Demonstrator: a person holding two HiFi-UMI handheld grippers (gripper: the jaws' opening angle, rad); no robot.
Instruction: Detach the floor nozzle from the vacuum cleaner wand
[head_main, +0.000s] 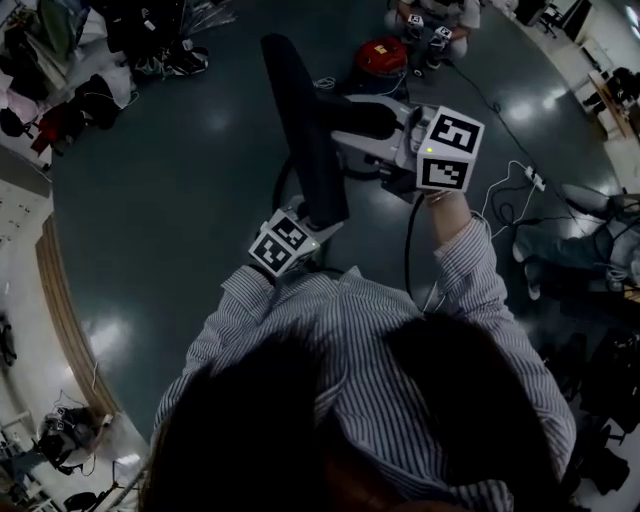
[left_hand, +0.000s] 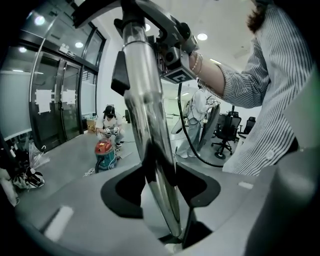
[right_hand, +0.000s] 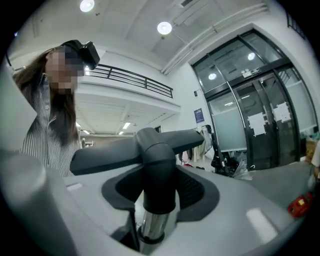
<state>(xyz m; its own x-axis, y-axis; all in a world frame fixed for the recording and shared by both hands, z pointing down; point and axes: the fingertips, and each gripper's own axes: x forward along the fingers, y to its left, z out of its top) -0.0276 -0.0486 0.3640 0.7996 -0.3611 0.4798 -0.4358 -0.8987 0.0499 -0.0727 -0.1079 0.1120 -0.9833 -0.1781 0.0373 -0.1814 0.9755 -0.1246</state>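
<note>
I hold the vacuum wand off the floor with both grippers. The black floor nozzle (head_main: 305, 130) shows as a long bar in the head view, and its T-shaped head (right_hand: 135, 150) crosses the right gripper view. My right gripper (head_main: 400, 135) (right_hand: 160, 192) is shut on the nozzle's black neck (right_hand: 159, 175), where the chrome tube enters it. The chrome wand (left_hand: 150, 130) runs up through the left gripper view. My left gripper (left_hand: 161, 185) (head_main: 305, 232) is shut on it, with both pads against the tube. The left jaws are hidden under the nozzle in the head view.
A red vacuum canister (head_main: 382, 55) (left_hand: 105, 152) stands on the dark floor beside a crouching person (head_main: 430, 20). A black hose (head_main: 410, 240) hangs by my right arm. A white cable and power strip (head_main: 535, 180) lie at right. Office chairs (left_hand: 227, 132) and glass doors (left_hand: 65, 100) surround me.
</note>
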